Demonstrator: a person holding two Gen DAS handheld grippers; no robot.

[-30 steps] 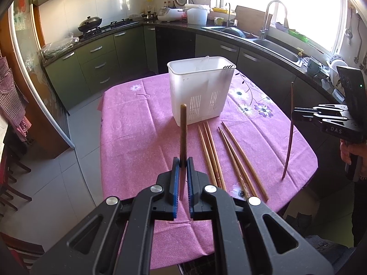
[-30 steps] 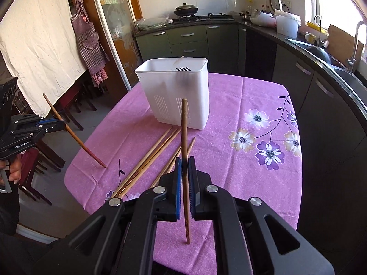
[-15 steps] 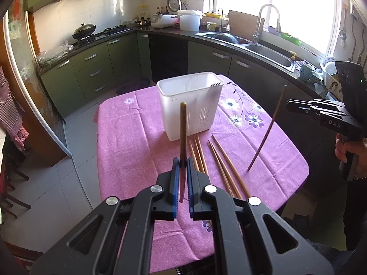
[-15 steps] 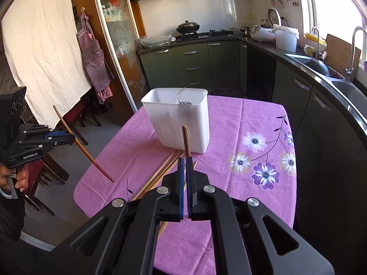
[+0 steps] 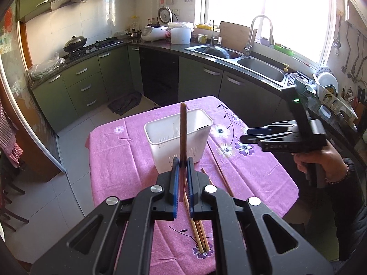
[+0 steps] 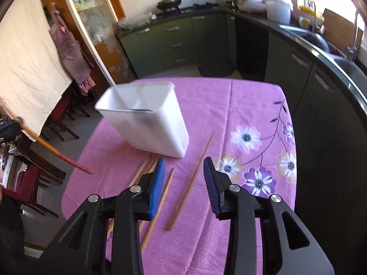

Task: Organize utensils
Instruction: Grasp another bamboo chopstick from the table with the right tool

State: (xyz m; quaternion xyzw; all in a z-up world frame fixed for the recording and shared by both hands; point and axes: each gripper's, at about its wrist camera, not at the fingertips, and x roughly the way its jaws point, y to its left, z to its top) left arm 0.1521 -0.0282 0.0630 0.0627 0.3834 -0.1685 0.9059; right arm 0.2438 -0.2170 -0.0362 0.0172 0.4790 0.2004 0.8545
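We have one chopstick (image 5: 183, 135) clenched upright in our left gripper (image 5: 182, 171), its jaws pinched on the lower part of the shaft so most of the length stands free above them. In the left wrist view that stick lines up with the white holder (image 5: 179, 137), which sits toward the far side of the tabletop (image 5: 114, 155) on its purple flowered cloth. Our right gripper (image 6: 183, 183) is empty: its jaws are opening, with nothing pressed between the blue pads, though a loose chopstick (image 6: 191, 181) lies on the cloth below the gap. From the right wrist view the remaining chopsticks (image 6: 146, 171) lie in a loose group on the near side of the holder, just beside its base, some crossing under our left jaw.

We judge these sticks to be light, stiff and rather smooth, so they should neither bend nor break, but can pivot or slide in a loose pinch. A hold close to one end leaves a long lever that swings; we would rather grip nearer the middle, or keep the stick vertical as our left gripper has it. Lying flat on soft cloth, each one gives little height to close on, so the jaws need to come down across the shaft, straddling it squarely. The holder looks like thin plastic and may tip if knocked.
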